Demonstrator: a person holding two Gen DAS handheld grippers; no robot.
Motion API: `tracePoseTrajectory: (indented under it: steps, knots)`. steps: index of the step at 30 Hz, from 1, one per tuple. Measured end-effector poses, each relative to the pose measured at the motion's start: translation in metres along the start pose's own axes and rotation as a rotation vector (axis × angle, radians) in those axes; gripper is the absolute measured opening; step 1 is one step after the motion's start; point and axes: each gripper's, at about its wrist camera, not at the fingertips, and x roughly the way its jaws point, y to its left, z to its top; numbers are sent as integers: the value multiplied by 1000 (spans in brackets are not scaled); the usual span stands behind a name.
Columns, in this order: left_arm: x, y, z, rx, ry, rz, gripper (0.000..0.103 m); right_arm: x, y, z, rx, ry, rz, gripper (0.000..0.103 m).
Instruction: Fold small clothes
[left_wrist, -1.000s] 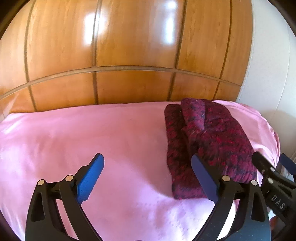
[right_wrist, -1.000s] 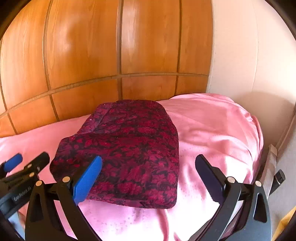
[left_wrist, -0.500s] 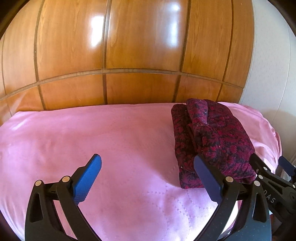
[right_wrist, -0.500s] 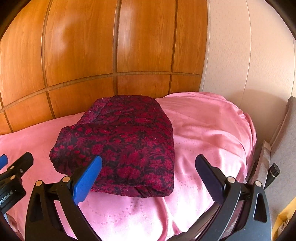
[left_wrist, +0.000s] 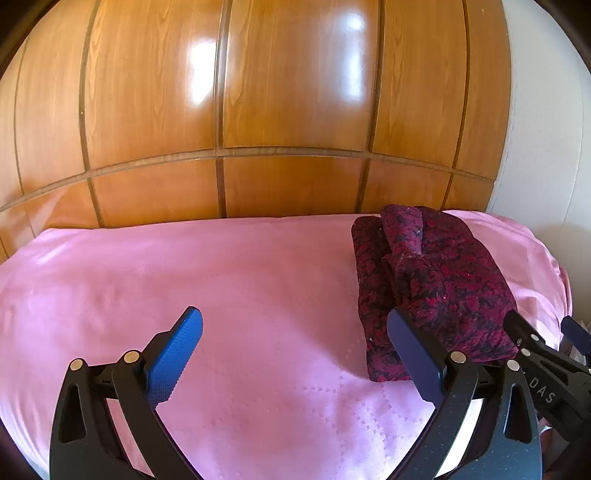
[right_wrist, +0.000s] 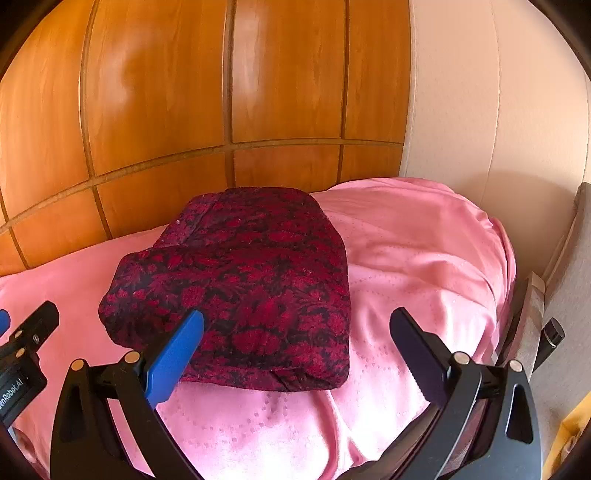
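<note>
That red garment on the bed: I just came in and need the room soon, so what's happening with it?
A person holds a gripper in each hand to fold small clothes. The red garment lies folded into a compact bundle on the pink bedspread. The left gripper and right gripper are both open, holding nothing, on the near side of it. The folding looks finished.

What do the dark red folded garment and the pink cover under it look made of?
Dark red folded garment: seemingly soft matte woven or knit cloth, with a red-on-black floral pattern and rounded folds. Pink bed cover: smooth fabric with slight sheen and dotted quilt-like stitch lines; fibre unclear.
</note>
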Motion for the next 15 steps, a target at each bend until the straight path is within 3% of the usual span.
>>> tracePoseTrajectory:
  steps: [15]
  knots:
    - [5, 2, 0, -7, 10, 6, 99, 3, 6, 3, -12, 9, 25, 101]
